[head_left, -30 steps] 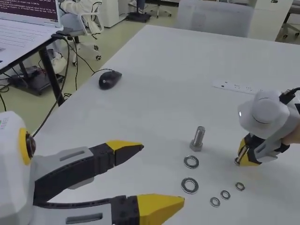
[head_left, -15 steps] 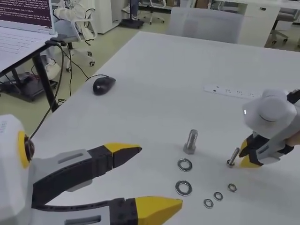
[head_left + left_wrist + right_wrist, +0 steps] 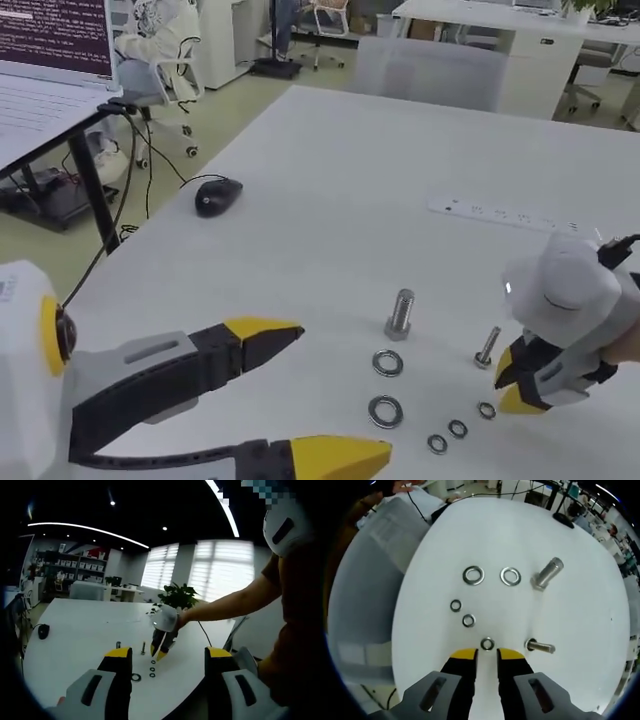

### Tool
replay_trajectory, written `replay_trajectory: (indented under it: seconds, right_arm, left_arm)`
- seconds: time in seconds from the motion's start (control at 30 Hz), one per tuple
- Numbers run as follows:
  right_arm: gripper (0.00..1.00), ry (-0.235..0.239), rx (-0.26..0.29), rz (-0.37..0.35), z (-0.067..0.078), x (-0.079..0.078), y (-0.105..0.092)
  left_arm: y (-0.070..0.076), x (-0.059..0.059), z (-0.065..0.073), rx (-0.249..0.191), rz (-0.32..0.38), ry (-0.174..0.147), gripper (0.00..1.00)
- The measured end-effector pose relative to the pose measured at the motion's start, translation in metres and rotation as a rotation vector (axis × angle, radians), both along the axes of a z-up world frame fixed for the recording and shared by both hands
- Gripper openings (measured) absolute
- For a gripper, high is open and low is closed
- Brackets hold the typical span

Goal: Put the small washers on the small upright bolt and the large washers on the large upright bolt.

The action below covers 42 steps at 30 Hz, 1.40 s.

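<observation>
White surface [image 3: 350, 180], open-plan office; mouse [image 3: 217, 196] & power strip [image 3: 500, 215] on far side. Right gripper [image 3: 487, 655]: fingers narrowly parted, empty; small washer [image 3: 487, 643] just ahead of tips, small bolt [image 3: 540, 645] beside. Left gripper [image 3: 168, 652]: fingers wide apart, empty, well back.

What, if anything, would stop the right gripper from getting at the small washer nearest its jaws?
Probably nothing, so yes: the right gripper hangs just short of that small washer, jaws slightly parted, with bare table between them. The small bolt stands off to one side.
</observation>
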State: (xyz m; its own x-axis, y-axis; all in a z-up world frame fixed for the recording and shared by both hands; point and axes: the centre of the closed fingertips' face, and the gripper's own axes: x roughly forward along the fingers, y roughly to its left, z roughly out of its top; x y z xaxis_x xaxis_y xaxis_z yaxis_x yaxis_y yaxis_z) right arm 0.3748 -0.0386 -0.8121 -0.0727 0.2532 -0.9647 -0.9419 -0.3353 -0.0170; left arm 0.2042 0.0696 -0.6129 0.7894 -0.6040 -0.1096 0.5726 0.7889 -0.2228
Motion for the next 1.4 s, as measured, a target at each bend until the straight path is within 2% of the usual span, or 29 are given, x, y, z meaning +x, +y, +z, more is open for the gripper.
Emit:
replay_trajectory:
  seconds: [0.1,0.27,0.4,0.47,0.73,1.0,1.27,1.4]
  right_arm:
    - [0.17,-0.003,-0.007,0.001,-0.007,0.001,0.0]
    - [0.2,-0.005,-0.007,-0.013,-0.011,0.005,0.003]
    - [0.2,-0.002,-0.027,-0.016,-0.015,0.003,0.002]
    - [0.2,0.003,-0.016,-0.02,-0.015,0.002,0.003]
    - [0.19,-0.01,-0.026,0.005,-0.014,0.0,0.004]
    - [0.13,-0.017,-0.015,0.016,-0.014,0.002,0.005]
    - [0.12,-0.019,-0.028,-0.005,-0.012,0.004,0.004]
    - [0.12,-0.015,-0.019,-0.019,0.002,0.009,0.002]
  left_arm:
    - [0.0,-0.002,0.001,0.006,0.0,0.0,0.58]
    - [0.002,-0.003,0.002,0.005,0.008,-0.001,0.58]
    - [0.004,-0.004,0.001,0.005,0.013,0.001,0.58]
    - [0.004,-0.004,0.002,0.003,0.017,-0.001,0.58]
    - [0.002,-0.002,0.002,0.004,0.01,0.0,0.58]
    - [0.002,-0.001,0.001,0.009,0.011,0.001,0.58]
    - [0.003,-0.002,-0.001,0.008,0.018,0.005,0.58]
    - [0.003,-0.002,-0.002,0.009,0.015,0.007,0.58]
